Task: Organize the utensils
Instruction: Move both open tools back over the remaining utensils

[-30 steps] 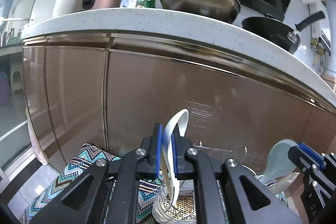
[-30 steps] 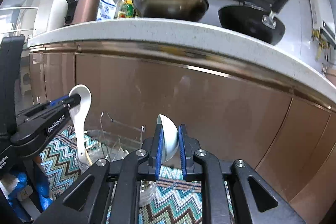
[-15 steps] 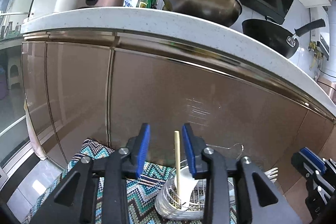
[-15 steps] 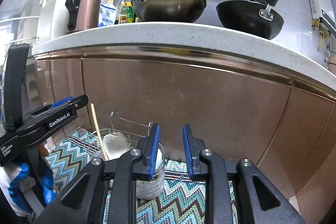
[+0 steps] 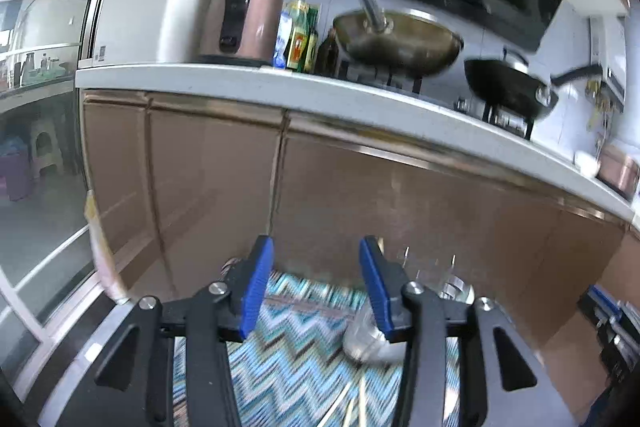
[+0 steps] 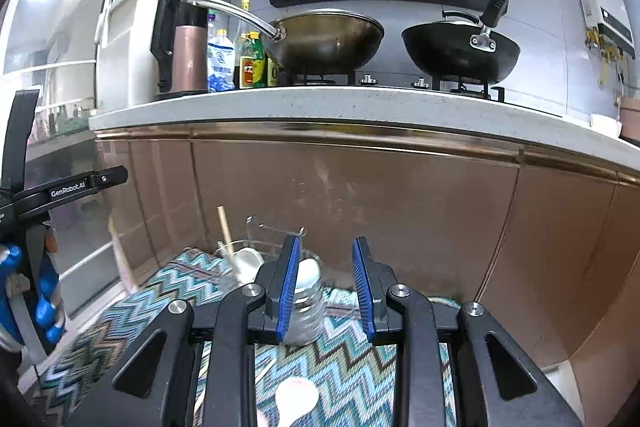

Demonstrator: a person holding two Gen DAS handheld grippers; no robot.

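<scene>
Kitchen floor w/ zigzag mat (image 6: 352,359) in front of brown cabinet doors (image 6: 360,195); countertop (image 6: 320,103) above is carrying a wok (image 6: 328,39), black pan (image 6: 460,55) & kettle (image 6: 188,51). Left gripper (image 5: 316,283) is sitting w/ jaws apart, just been opening, nothing btwn them. Right gripper (image 6: 325,285) also apart, just been opening, empty. Utensil holder (image 6: 304,303) is standing on mat by cabinet, white spoons (image 6: 308,273) & a wooden stick (image 6: 225,229) poking out of it. Another white spoon (image 6: 296,401) is lying on mat, near edge of right view.
</scene>
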